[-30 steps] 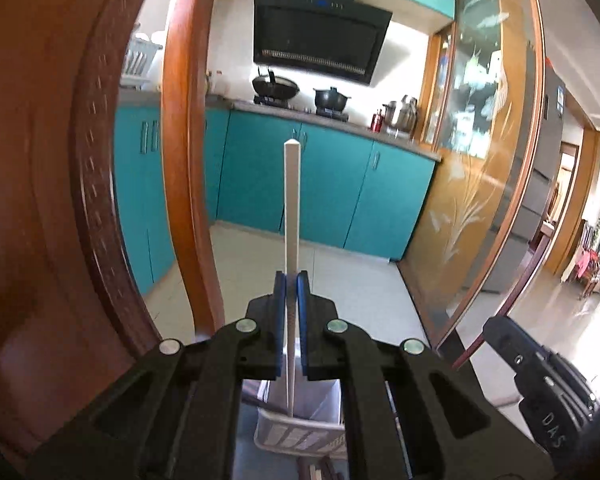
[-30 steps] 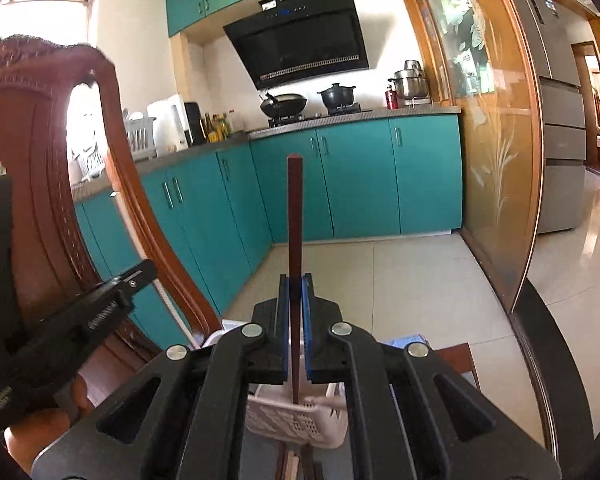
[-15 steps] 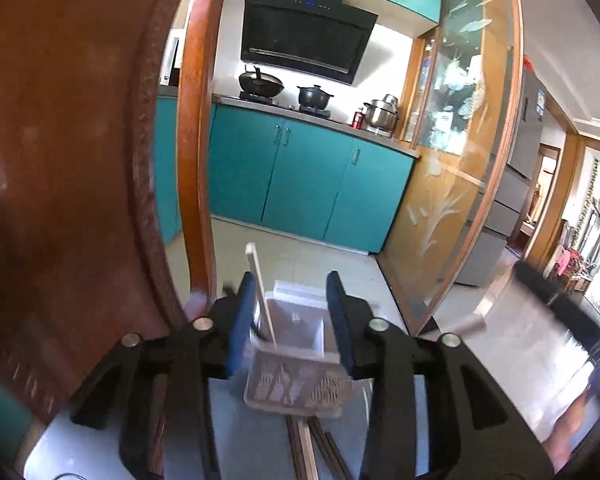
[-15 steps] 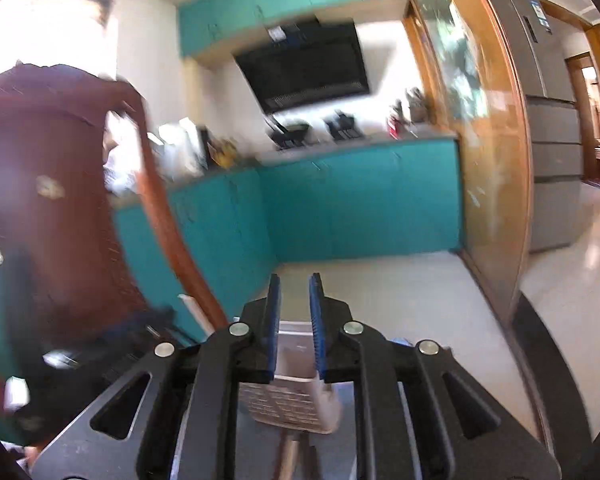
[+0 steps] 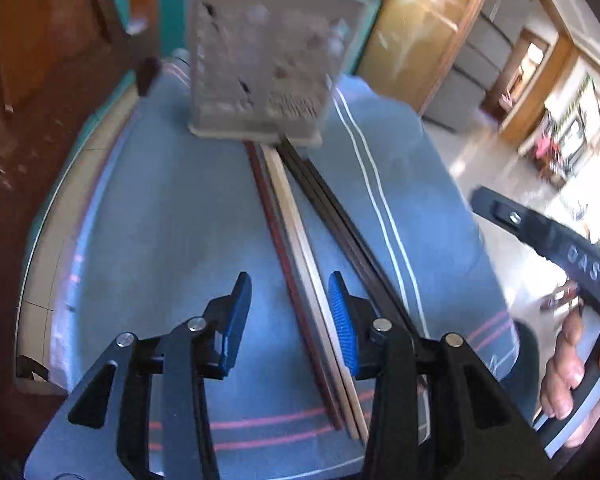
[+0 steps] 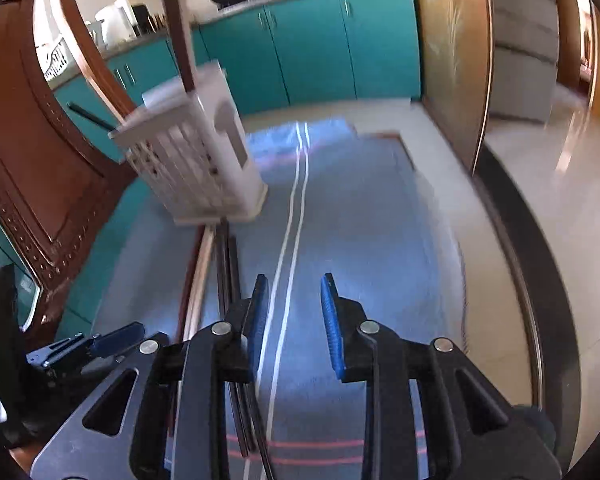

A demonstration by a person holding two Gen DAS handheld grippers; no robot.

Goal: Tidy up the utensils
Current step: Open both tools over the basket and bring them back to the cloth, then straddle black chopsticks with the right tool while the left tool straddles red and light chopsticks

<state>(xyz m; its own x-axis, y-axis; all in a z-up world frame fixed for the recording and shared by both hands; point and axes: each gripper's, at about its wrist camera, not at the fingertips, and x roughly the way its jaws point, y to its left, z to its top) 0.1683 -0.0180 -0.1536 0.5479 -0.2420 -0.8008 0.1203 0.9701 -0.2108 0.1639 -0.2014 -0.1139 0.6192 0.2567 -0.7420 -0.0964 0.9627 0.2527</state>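
A white perforated utensil holder [image 5: 260, 60] stands at the far end of a blue cloth [image 5: 172, 216]; in the right wrist view the holder [image 6: 196, 160] has a dark red chopstick [image 6: 178, 40] and others standing in it. Several chopsticks lie side by side on the cloth: a red-brown one [image 5: 276, 232], a pale wooden one [image 5: 296, 216] and black ones [image 5: 340, 220]. My left gripper [image 5: 290, 304] is open, low over the red-brown and pale chopsticks. My right gripper [image 6: 292, 312] is open and empty, over the cloth's white stripes, right of the black chopsticks [image 6: 230, 276].
A carved wooden chair back [image 6: 32, 152] stands at the left behind the holder. Teal cabinets [image 6: 308, 44] and a glass door [image 6: 452, 52] lie beyond. The table's dark edge [image 6: 520, 280] runs along the right. The right gripper's body and the hand holding it [image 5: 568, 364] are at the left view's right.
Both grippers let go of their chopsticks into the holder and opened. Both then tilted down and pulled back toward the chopsticks lying on the cloth.
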